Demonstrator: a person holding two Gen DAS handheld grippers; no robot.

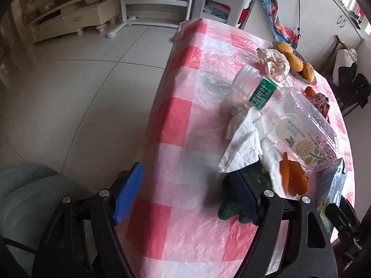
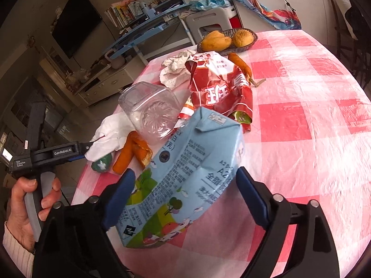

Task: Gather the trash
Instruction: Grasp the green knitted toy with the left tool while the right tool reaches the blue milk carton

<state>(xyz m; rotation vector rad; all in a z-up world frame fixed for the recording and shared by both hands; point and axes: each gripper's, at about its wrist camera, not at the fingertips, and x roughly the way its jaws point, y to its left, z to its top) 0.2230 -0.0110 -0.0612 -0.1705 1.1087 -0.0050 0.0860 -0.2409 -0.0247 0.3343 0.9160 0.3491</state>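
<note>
A crushed light-blue milk carton (image 2: 185, 173) sits tilted above the pink checked tablecloth (image 2: 301, 139), and my right gripper (image 2: 185, 192) is shut on it, one pad on each side. Just behind it lie a clear plastic bottle (image 2: 150, 113), orange peel (image 2: 134, 153), a white tissue (image 2: 109, 134), a small green item (image 2: 102, 163) and a red snack bag (image 2: 220, 88). My left gripper (image 1: 185, 194) hangs open over bare cloth with nothing between its pads. Its right finger (image 1: 243, 197) stands against the green item (image 1: 228, 208), under the tissue (image 1: 245, 143). The bottle (image 1: 289, 115) lies beyond.
A woven basket (image 2: 252, 39) with mangoes stands at the table's far edge, with crumpled paper (image 2: 174, 69) and a carrot-like stick (image 2: 241, 66) in front of it. A hand (image 2: 34, 197) grips the left tool's handle. Tiled floor (image 1: 81, 92) drops off left of the table.
</note>
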